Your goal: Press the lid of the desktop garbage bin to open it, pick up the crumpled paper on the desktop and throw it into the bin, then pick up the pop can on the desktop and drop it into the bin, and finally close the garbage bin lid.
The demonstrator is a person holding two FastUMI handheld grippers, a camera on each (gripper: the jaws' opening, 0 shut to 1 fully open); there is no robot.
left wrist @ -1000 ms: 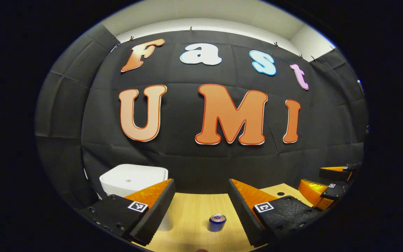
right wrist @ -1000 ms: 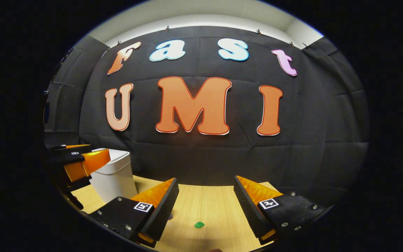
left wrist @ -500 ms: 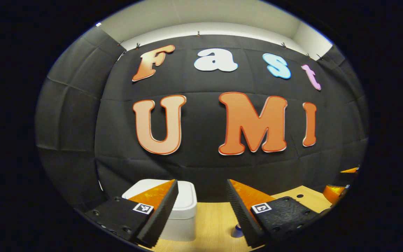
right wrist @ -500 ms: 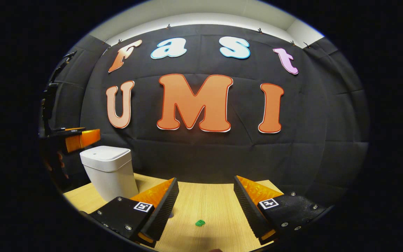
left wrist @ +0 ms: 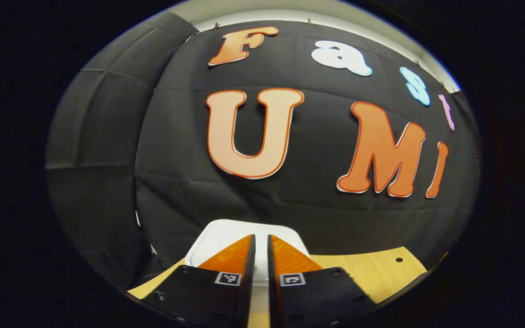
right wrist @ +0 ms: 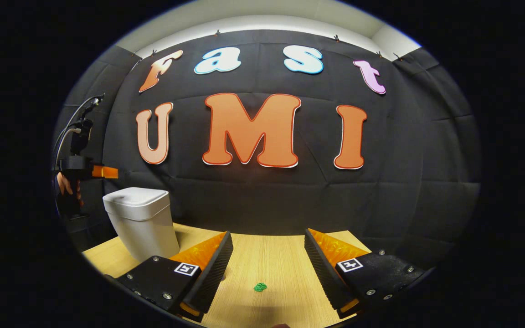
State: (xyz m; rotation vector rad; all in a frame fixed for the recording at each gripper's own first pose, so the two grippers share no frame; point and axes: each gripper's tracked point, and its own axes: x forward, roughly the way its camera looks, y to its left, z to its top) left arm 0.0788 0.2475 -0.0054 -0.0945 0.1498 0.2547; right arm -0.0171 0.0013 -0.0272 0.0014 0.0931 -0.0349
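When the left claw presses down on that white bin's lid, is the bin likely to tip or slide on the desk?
Probably stable: the bin looks squat, standing upright and flat on the desk. The left claw, nearly shut, sits over the lid, so force goes downward. Its smooth plastic might skid if pushed sideways.

White bin (right wrist: 140, 222) upright, lid (right wrist: 136, 197) closed

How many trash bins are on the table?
1. The white garbage bin stands, lid closed, at the table's left end in the right gripper view; the left tool is above its lid.
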